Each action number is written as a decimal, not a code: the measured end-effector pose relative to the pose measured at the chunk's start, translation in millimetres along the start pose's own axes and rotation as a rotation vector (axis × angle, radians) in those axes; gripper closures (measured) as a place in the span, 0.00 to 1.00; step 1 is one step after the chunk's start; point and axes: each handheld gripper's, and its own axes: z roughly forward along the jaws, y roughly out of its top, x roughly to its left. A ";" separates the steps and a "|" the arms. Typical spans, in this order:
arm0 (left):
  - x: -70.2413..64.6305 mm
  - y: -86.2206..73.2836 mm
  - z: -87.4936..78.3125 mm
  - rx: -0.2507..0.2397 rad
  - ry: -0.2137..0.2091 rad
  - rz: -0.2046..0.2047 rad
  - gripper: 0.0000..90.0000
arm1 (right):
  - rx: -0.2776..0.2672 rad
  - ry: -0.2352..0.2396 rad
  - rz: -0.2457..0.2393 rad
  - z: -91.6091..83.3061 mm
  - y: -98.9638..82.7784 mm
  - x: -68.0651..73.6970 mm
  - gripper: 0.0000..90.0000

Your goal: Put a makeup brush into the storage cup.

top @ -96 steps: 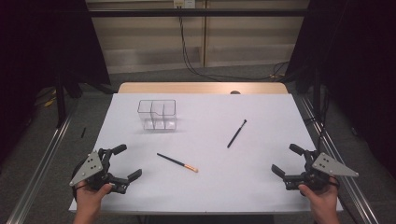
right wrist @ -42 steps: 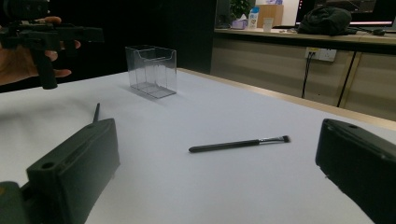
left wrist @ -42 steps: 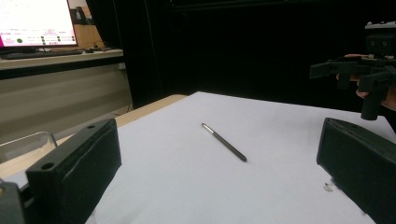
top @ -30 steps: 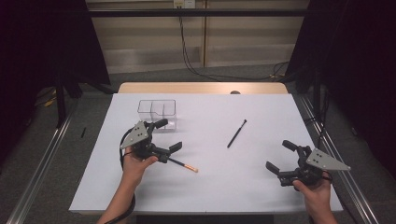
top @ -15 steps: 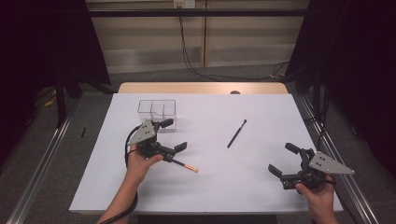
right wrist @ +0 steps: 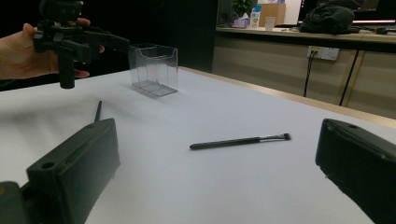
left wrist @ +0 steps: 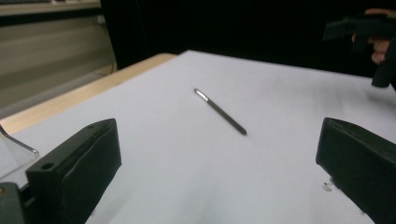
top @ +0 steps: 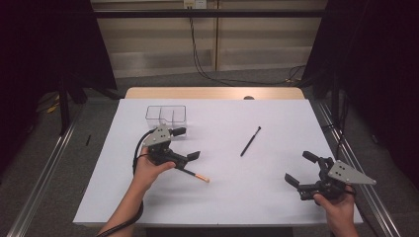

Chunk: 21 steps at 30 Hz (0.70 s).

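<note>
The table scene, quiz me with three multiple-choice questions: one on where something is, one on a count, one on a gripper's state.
1. Where is the left gripper?
A. over the orange-tipped brush, near the clear box
B. at the table's far right edge
C. inside the box

2. How many brushes lie on the table?
A. one
B. two
C. four

3. How do the right gripper's jaws stand?
A. shut on a brush
B. shut on nothing
C. open, holding nothing

Answers: 1 A, the high view shows it above that brush's handle, just in front of the box. 2 B, the orange-tipped brush and the black brush. 3 C, its jaws stand wide apart in the right gripper view with bare table between them.
</note>
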 end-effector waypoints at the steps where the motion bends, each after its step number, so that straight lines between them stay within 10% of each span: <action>1: 0.1 0.4 1.0 0.026 -0.011 -0.003 0.00 | 0.001 0.000 0.000 0.3 0.1 0.1 0.00; 21: 6.7 14.3 14.1 0.403 -0.083 0.011 0.00 | 0.009 0.005 -0.006 2.0 0.0 0.3 0.00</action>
